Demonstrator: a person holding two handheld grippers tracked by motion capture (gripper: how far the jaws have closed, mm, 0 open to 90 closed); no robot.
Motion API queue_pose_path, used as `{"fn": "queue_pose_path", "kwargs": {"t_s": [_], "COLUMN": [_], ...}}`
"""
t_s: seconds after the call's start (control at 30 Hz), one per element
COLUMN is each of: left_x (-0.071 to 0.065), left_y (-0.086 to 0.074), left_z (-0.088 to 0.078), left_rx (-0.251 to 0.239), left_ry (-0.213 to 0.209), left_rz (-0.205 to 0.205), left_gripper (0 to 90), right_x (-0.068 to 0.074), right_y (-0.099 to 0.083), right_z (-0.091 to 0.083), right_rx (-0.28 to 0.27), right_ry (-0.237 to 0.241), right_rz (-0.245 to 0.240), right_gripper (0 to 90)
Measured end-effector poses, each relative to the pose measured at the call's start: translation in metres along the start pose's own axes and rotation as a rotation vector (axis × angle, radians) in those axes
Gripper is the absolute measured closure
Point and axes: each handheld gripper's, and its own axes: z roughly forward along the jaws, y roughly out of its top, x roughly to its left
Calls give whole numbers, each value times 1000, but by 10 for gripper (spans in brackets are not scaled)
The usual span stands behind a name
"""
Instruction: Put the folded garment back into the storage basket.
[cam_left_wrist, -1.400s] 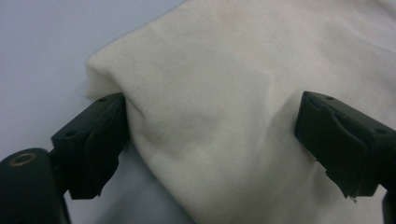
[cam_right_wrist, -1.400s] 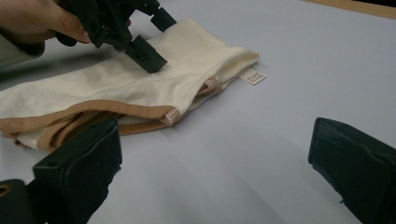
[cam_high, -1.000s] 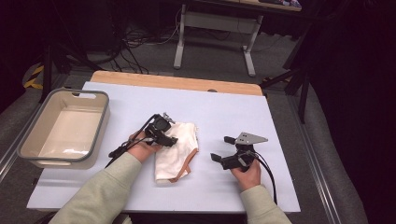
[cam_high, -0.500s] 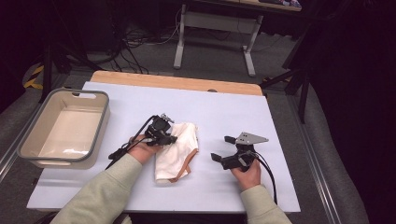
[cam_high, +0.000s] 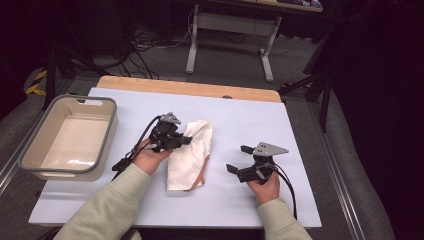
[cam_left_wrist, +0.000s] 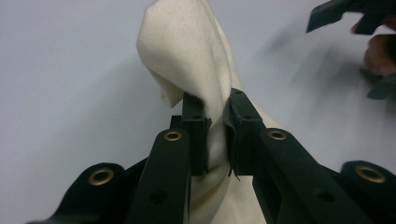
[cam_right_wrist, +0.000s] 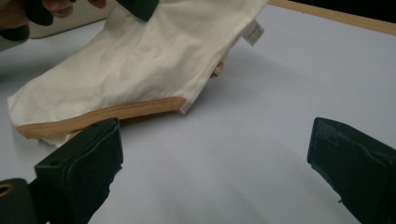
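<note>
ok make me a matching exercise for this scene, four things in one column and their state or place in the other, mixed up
Things:
1. left gripper
2. right gripper
3. cloth
4. bin

States or places:
A. jaws wide apart, nothing between them
B. grey rim, nothing inside, at the table's left edge
C. jaws pinching a fold of fabric
D. cream with an orange hem, partly lifted off the table

Pairs: 1-C, 2-A, 3-D, 4-B
</note>
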Motion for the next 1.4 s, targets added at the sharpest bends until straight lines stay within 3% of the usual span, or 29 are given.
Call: {"fn": "queue_pose_path", "kwargs": {"t_s": [0.1, 0.5, 0.77, 0.97, 1.4], "left_x": [-4, -20, -22, -20, -4], "left_y": [4, 16, 19, 20, 16], "left_z": [-9, -36, -57, -75, -124], "left_rx": [-37, -124, -182, -183, -194], "left_ry": [-27, -53, -57, -30, 30], "left_rz": [17, 161, 194, 222, 214], "left_gripper": [801, 802, 803, 804, 805], "right_x": [0, -1, -1, 0, -1], "right_y": [0, 0, 0, 0, 0], "right_z": [0, -1, -1, 0, 0], "right_rx": [-3, -10, -15, -12, -8], "right_ry": [1, 12, 12, 8, 3], "right_rz": [1, 4, 6, -3, 7], "right_gripper": [39, 38, 31, 30, 28]}}
